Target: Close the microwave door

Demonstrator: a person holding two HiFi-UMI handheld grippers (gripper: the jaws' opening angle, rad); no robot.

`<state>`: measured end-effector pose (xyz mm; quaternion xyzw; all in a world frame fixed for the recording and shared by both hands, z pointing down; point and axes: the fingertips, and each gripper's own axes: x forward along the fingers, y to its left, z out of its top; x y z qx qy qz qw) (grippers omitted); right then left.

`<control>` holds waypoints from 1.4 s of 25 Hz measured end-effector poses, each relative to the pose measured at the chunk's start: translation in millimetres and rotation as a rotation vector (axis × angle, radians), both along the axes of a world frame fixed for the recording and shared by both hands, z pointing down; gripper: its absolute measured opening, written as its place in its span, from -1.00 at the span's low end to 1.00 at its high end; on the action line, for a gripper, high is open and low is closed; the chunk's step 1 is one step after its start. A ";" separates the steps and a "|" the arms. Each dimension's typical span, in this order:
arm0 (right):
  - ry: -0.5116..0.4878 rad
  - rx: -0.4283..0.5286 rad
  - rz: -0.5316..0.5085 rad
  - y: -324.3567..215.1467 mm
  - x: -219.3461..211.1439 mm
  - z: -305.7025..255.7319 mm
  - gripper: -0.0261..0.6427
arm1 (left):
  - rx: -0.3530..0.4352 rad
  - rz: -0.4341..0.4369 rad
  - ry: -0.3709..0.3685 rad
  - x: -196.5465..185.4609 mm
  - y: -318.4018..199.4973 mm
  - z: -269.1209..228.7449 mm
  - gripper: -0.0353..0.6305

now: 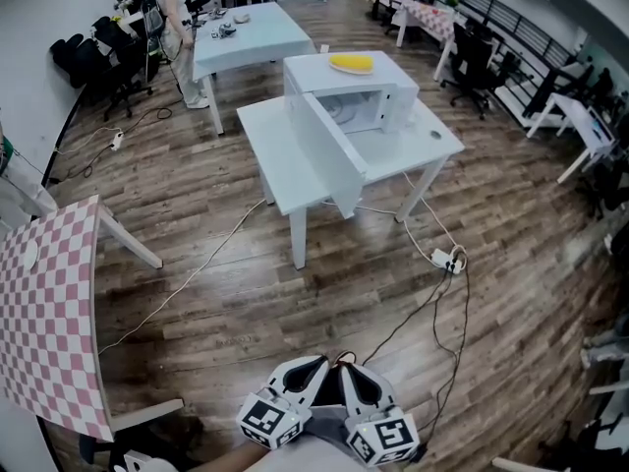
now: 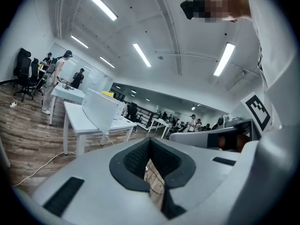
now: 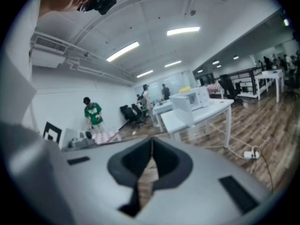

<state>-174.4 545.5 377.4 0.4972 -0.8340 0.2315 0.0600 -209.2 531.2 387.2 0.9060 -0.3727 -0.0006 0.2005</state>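
The white microwave [image 1: 366, 94] stands on a white table [image 1: 438, 144] in the middle of the room, with a yellow object [image 1: 352, 63] on its top. Its door [image 1: 330, 153] swings wide open toward me, past the table's front edge. Both grippers are far from it, held low and close to the body at the bottom of the head view. The left gripper [image 1: 316, 364] and the right gripper [image 1: 348, 366] sit side by side, each shut with nothing between the jaws. From the left gripper view the microwave [image 2: 101, 108] shows at a distance, and in the right gripper view the microwave [image 3: 193, 98] is also distant.
A power strip [image 1: 448, 260] and cables lie on the wood floor between me and the table. A checked table [image 1: 49, 313] stands at the left, another white table [image 1: 246, 29] behind the microwave. A person [image 1: 173, 18] and office chairs are at the back.
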 end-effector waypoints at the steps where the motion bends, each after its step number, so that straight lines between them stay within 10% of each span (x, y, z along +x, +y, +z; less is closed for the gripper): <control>1: -0.001 -0.005 -0.004 -4.3 2.2 0.9 -0.85 | 0.000 0.002 -0.010 3.4 -3.3 1.1 -0.84; 35: 0.085 0.145 -0.065 -164.5 96.4 -33.5 -0.85 | 0.058 -0.035 -0.040 104.4 -161.1 -36.1 -0.84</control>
